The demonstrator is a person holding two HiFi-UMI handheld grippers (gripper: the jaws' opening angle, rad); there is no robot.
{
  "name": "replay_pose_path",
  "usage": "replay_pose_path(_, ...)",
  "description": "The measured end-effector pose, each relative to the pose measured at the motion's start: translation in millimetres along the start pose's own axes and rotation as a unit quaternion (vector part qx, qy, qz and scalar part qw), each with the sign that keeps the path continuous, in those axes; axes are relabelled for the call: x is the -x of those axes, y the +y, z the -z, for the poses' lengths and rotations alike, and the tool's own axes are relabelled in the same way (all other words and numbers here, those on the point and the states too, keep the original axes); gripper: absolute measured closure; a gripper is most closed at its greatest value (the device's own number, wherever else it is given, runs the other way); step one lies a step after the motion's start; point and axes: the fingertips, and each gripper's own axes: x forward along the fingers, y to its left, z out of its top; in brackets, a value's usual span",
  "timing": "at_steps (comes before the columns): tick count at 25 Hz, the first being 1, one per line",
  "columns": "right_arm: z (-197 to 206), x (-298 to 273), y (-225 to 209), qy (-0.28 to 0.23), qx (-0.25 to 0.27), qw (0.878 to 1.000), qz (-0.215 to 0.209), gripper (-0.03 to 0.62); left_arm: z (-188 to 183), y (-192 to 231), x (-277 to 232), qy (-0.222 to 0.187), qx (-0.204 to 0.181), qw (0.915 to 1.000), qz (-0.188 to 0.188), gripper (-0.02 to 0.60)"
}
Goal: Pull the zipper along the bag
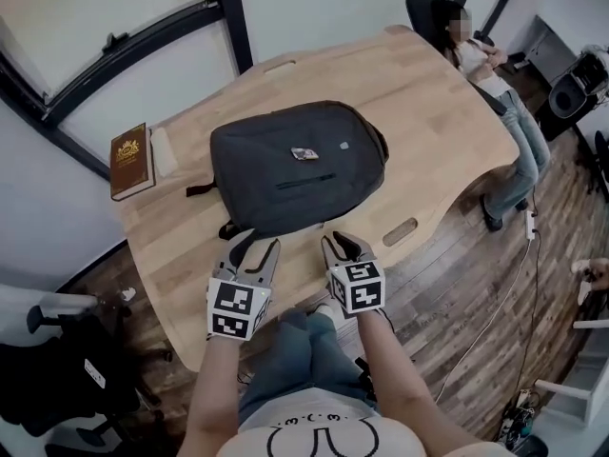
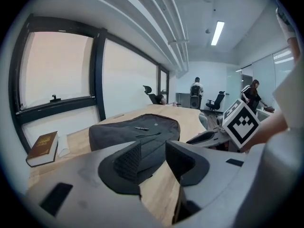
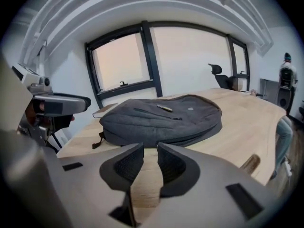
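A: In the head view, where is the bag (image 1: 295, 165)?
B: It lies flat on the table (image 1: 428, 112), front side up, at 12 o'clock from both tools. I think it is laid this way so that the zipper (image 1: 306, 181) of the front pocket faces up and is easy to reach. A small metal piece (image 1: 304, 152) rests on the cloth just beyond the zipper. What it is, I cannot tell.
A: And the tools?
B: The left tool (image 1: 252, 246) and the right tool (image 1: 348, 246) hover side by side at 6 o'clock of the bag and do not touch it. A book (image 1: 130, 160) lies at 9 o'clock of the bag, and a person (image 1: 476, 55) sits at 2 o'clock.
A: What does the left gripper view show?
B: The left tool (image 2: 153, 152) is released. Its jaws stand apart, and between them I see only bare wood and the bag (image 2: 137, 129) beyond. The right tool (image 2: 209, 137) is at 3 o'clock.
A: And the right gripper view?
B: The same. The right tool (image 3: 149, 159) is released, with nothing between its jaws. The bag (image 3: 161, 118) is at 12 o'clock, and its zipper (image 3: 159, 114) shows as a dark line. The left tool (image 3: 61, 103) is at 9 o'clock.
A: Why are they held so?
B: I judge that both point at the bag to approach it. Probably one will steady the cloth while the other takes the puller. The pulling is not yet begun.
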Motion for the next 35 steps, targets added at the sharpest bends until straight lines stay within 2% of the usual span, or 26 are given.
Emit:
replay_pose_path(6,23.7,-44.3,-9.6,0.053,0.017,0.998,0.037,0.431,11.5,23.4,-15.1,0.036,-0.022,0.9991,0.001,0.417)
replay_pose_path(12,26.9,-69.2,-16.5,0.063,0.016,0.995,0.078,0.404,23.1,45.2,-33.1,0.059,-0.046,0.9971,-0.012,0.368)
replay_pose_path(13,26.4,-70.2,-18.2,0.062,0.014,0.994,0.090,0.409,24.3,48.4,-34.7,0.060,-0.043,0.9971,-0.014,0.367)
replay_pose_path(15,26.5,-69.7,-20.8,0.063,0.011,0.993,0.103,0.511,25.7,51.2,-37.7,0.062,-0.037,0.9973,-0.010,0.365)
replay_pose_path(16,26.8,-68.9,-20.3,0.065,0.014,0.992,0.103,0.533,26.8,51.1,-39.2,0.065,-0.034,0.9973,-0.005,0.365)
replay_pose_path(20,27.1,-67.5,-15.8,0.083,0.028,0.992,0.087,0.537,41.3,51.6,-46.4,0.083,-0.024,0.9962,0.003,0.365)
replay_pose_path(24,31.4,-65.0,-17.8,0.111,0.030,0.991,0.062,0.537,51.4,57.5,-53.8,0.074,-0.033,0.9966,-0.017,0.376)
replay_pose_path(26,32.3,-63.8,-18.8,0.123,0.051,0.990,0.054,0.537,55.2,59.1,-54.3,0.069,-0.030,0.9967,-0.029,0.377)
replay_pose_path(31,33.5,-60.4,-24.8,0.145,0.091,0.985,0.028,0.536,61.5,62.8,-57.4,0.090,-0.006,0.9939,-0.064,0.376)
replay_pose_path(35,32.4,-57.5,-45.8,0.161,0.084,0.983,0.010,0.534,62.5,64.7,-59.5,0.100,0.013,0.9918,-0.079,0.376)
